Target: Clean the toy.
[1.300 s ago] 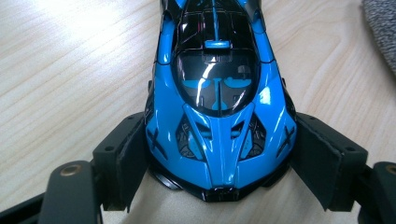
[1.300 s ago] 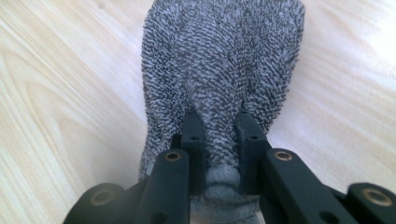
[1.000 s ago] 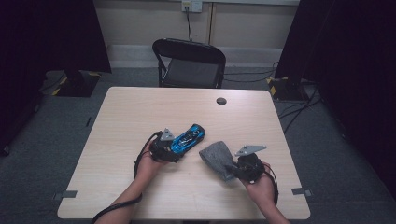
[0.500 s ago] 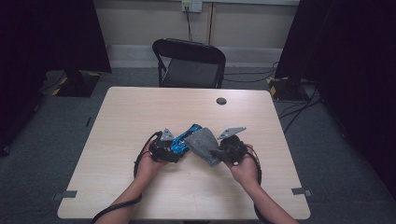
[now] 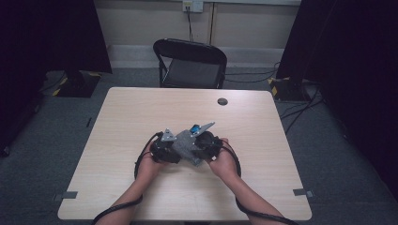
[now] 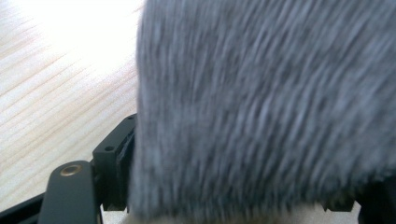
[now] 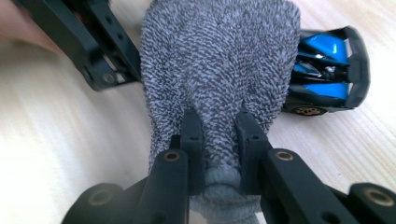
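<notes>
A grey knitted sock [image 7: 219, 56] is pinched at its cuff by my right gripper [image 7: 219, 126], which is shut on it. The sock lies draped over the front of a blue and black toy car [image 7: 327, 70], whose rear wing sticks out to the right. In the high view the sock [image 5: 187, 143] sits between both hands at the table's middle, with a bit of the blue car [image 5: 195, 128] behind it. My left gripper [image 5: 176, 143] meets the car from the left. Its fingers [image 6: 112, 163] stand a car's width apart, and the sock [image 6: 261, 107] hides what is between them.
The light wooden table [image 5: 281, 178] carries a small black round disc [image 5: 222, 101] near its far edge. A black folding chair [image 5: 190, 61] stands behind the table. Cables trail from both grippers toward the front edge.
My right gripper has carried the sock leftward from the right side of the table onto the car at the left gripper. The left hand and car have stayed put.
</notes>
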The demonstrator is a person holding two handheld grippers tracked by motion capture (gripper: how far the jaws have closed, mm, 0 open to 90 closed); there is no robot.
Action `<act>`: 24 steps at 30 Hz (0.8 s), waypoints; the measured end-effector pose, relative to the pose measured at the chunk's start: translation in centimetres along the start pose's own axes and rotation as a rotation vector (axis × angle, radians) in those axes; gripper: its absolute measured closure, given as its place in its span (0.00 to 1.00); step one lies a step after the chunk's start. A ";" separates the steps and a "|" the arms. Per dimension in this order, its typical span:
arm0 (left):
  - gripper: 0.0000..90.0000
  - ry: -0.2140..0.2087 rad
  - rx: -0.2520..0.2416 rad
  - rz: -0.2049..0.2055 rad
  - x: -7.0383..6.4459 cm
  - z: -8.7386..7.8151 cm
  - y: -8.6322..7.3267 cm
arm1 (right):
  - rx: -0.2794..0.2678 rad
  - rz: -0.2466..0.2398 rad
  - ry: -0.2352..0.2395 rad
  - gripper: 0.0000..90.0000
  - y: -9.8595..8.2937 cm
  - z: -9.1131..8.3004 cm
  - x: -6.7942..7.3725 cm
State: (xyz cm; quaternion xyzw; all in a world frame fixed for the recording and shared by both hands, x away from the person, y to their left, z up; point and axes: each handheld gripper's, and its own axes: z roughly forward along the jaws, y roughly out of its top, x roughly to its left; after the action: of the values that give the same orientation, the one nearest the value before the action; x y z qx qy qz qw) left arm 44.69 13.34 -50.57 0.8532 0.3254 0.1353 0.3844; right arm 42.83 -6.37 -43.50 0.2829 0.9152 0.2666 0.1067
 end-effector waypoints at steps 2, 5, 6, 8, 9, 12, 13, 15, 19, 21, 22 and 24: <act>0.26 0.000 0.000 -0.001 0.0 0.0 0.0 | 0.025 -0.012 -0.020 0.85 0.1 0.5 0.2; 0.26 0.000 0.000 0.000 0.0 0.0 0.0 | 0.026 0.002 -0.028 0.85 0.2 0.7 -0.2; 0.26 -0.001 0.005 0.006 0.0 0.0 0.0 | 0.029 0.013 -0.032 0.85 0.2 0.7 -0.3; 0.26 -0.001 0.006 0.008 0.1 0.0 0.0 | 0.031 0.015 -0.036 0.85 0.3 0.6 -0.6; 0.26 -0.001 0.006 0.008 0.0 0.0 0.0 | 0.038 0.021 -0.050 0.85 0.2 0.6 -0.9; 0.26 -0.001 0.006 0.008 0.1 0.0 0.0 | 0.039 0.031 -0.059 0.85 0.1 0.5 -1.4; 0.26 -0.001 0.006 0.008 0.0 0.0 0.0 | 0.039 0.049 -0.064 0.85 -0.1 0.4 -1.9; 0.26 -0.004 0.006 0.003 0.0 0.0 0.0 | 0.036 0.052 -0.064 0.85 -0.2 0.4 -2.2; 0.26 -0.004 0.006 0.004 0.0 0.0 0.0 | 0.028 0.087 -0.075 0.85 -0.5 0.3 -3.2; 0.26 -0.004 0.006 0.003 0.0 0.0 0.0 | 0.028 0.099 -0.089 0.85 -0.5 0.2 -3.8; 0.26 -0.004 0.006 0.003 0.0 0.0 0.0 | 0.028 0.099 -0.089 0.85 -0.5 0.2 -3.8; 0.26 -0.004 0.006 0.003 0.0 0.0 0.0 | 0.033 0.100 -0.098 0.85 -0.4 0.2 -4.1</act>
State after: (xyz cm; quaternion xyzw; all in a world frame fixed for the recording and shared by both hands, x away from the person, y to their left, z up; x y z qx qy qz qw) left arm 44.70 13.36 -50.56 0.8551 0.3235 0.1334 0.3825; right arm 46.07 -8.94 -43.73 0.3426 0.8979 0.2421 0.1332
